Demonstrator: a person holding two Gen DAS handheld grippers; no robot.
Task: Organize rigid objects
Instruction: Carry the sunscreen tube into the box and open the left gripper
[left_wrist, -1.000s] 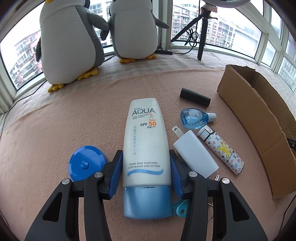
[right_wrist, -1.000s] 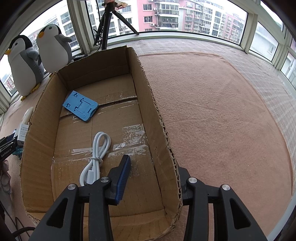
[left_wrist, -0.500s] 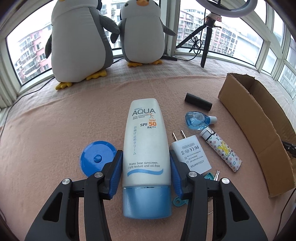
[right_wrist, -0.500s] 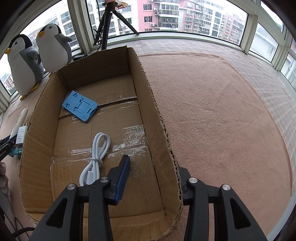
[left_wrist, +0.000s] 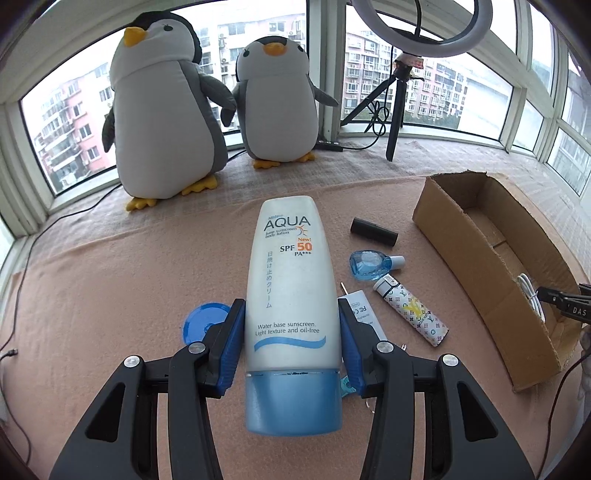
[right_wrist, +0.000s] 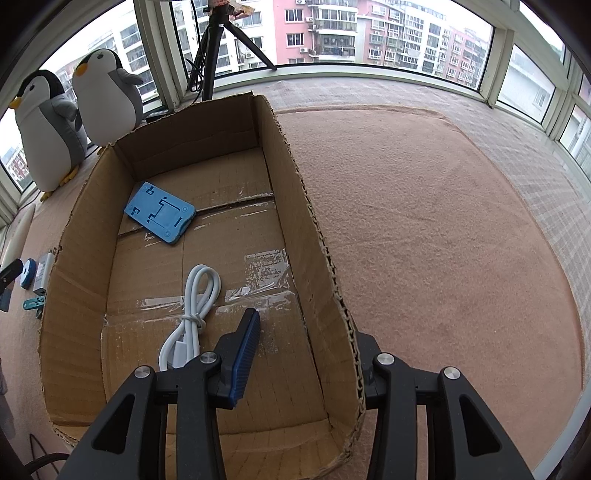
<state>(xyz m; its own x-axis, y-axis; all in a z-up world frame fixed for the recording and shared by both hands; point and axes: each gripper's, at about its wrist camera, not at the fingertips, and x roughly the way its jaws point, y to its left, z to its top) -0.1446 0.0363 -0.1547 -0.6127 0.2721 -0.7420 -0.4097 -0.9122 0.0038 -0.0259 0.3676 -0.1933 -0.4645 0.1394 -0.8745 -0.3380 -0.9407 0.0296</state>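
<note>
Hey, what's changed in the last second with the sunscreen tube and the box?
The left gripper, clamped on the white sunscreen tube with the blue cap, has lifted it off the pink mat; the white charger plug beneath is now partly hidden. The right gripper stays straddling the cardboard box's wall; the box contents are unchanged.

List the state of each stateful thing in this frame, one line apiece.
left gripper: shut on the sunscreen tube
sunscreen tube: capped, gripped
right gripper: closed astride the cardboard box's side wall
cardboard box: open-topped, upright
white cable: coiled and tied, in box
eye-drop bottle: capped, lying flat
</note>
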